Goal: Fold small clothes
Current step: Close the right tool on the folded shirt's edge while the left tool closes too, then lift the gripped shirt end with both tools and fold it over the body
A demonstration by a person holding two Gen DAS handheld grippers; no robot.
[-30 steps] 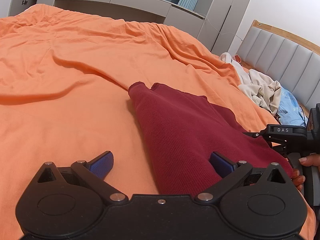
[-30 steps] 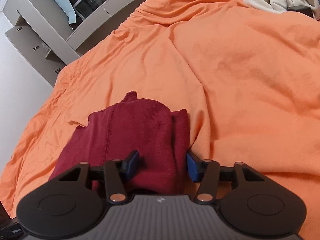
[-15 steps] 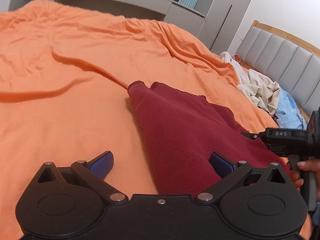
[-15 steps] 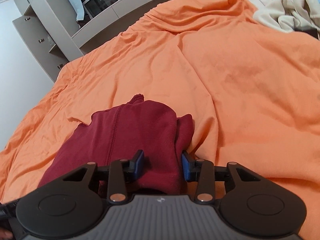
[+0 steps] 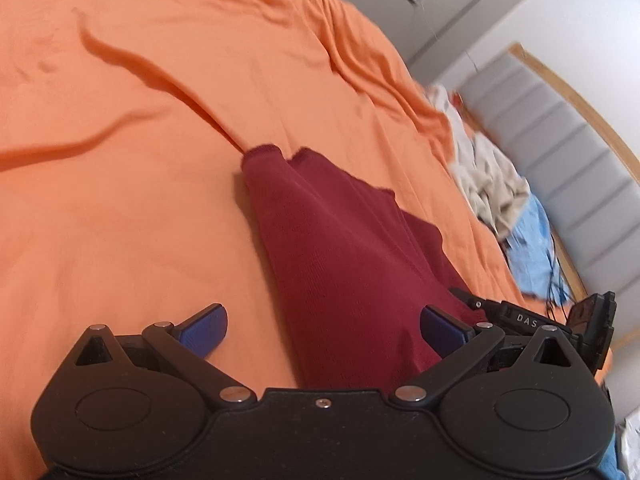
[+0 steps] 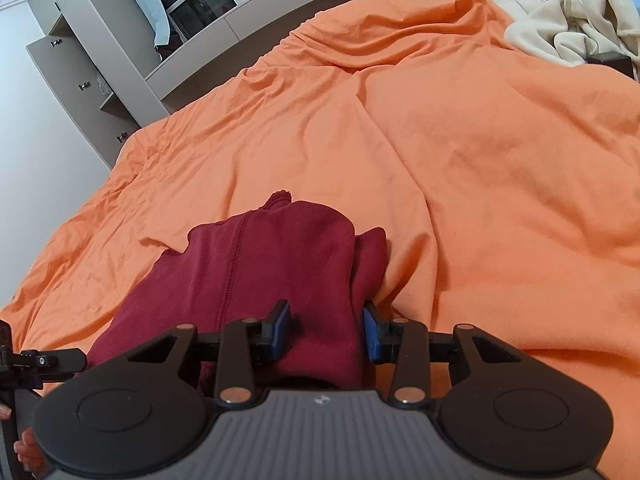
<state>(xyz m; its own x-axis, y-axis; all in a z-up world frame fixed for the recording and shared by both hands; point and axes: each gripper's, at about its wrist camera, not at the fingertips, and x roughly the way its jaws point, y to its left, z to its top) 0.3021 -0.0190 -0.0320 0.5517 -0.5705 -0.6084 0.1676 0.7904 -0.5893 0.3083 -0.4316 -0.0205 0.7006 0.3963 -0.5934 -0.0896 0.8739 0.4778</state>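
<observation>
1. Between the spread fingers of the left gripper a folded maroon garment is seen lying on an orange bedsheet; the jaws are held wide, with the left blue pad over bare sheet and the right blue pad over the cloth, and whether that pad touches the cloth cannot be told
2. Just right of the left gripper, the black frame of the other tool is seen, and the letters "DAS" can be read on it
3. Ahead and to the right of the left gripper, a heap of cream clothes and a light blue cloth are piled against a grey padded headboard with a wooden rim
4. Between the fingers of the right gripper the near end of the maroon garment is enclosed; the jaws are set at a narrow gap with a blue pad against each side of the fold, though a firm clamp cannot be confirmed
5. Far ahead of the right gripper, grey cabinets with small metal handles are seen beyond the edge of the orange bedsheet, and cream clothes lie ahead to the right
</observation>
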